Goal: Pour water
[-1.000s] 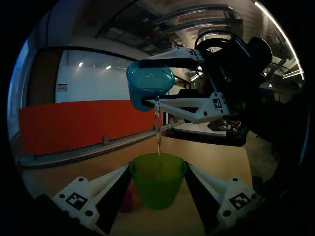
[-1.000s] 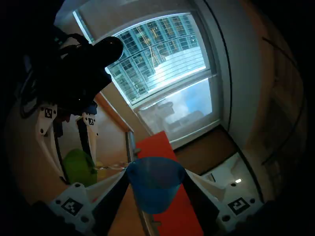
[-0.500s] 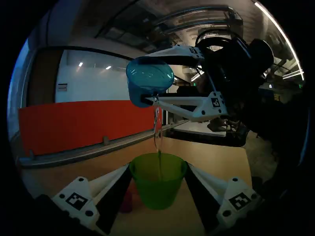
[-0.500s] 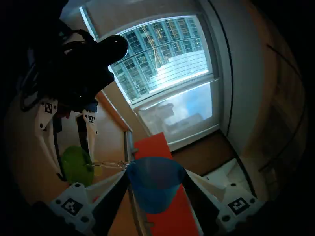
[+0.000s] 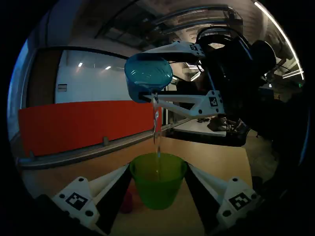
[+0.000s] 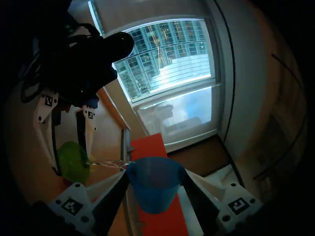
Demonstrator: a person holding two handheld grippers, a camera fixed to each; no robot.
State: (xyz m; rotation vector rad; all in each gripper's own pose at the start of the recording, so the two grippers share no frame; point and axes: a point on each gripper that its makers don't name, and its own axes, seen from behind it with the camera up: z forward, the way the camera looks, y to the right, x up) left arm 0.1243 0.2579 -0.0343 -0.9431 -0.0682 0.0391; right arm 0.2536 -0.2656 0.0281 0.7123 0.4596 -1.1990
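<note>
My left gripper is shut on an upright green cup above the wooden table. Higher up, my right gripper holds a blue cup tipped on its side, and a thin stream of water falls from it into the green cup. In the right gripper view my right gripper is shut on the blue cup, water runs leftward from its rim to the green cup, which sits between the left gripper's fingers.
An orange wall panel and a metal rail run behind the table. A small pink object lies by the green cup's base. A large window sits beyond the blue cup. A dark-gloved hand holds the right gripper.
The blue cup has risen slightly and tipped a little further. The stream keeps falling into the green cup, which has stayed in place.
</note>
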